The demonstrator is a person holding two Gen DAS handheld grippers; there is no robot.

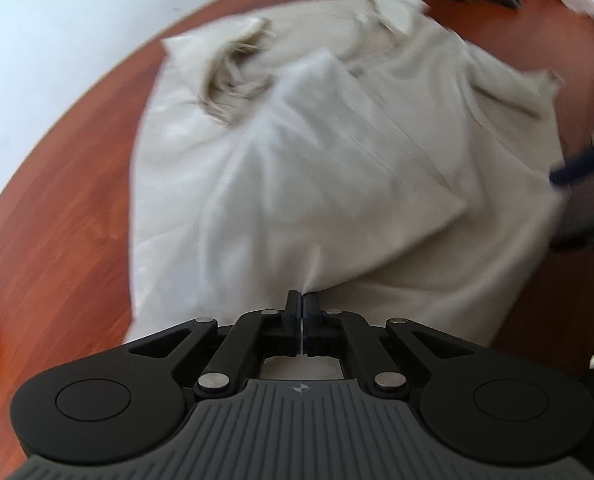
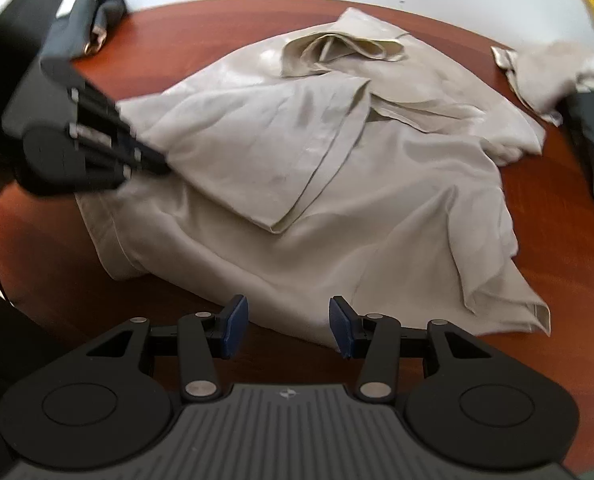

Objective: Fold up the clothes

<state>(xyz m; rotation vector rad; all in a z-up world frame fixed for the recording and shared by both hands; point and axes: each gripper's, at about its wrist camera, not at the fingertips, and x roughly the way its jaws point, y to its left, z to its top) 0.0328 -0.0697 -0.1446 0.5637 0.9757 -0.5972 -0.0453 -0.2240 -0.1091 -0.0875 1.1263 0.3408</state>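
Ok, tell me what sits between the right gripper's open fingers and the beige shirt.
Only bare wooden table. In the right wrist view the right gripper stands open just short of the beige shirt, whose near hem lies right ahead of the fingertips.

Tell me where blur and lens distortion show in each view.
Left wrist view: the beige shirt is motion-smeared, the left gripper stays sharp, and the table edge bows into a curve. Right wrist view: the shirt is fairly crisp, the left gripper at the left is blurred, and the corners are warped.
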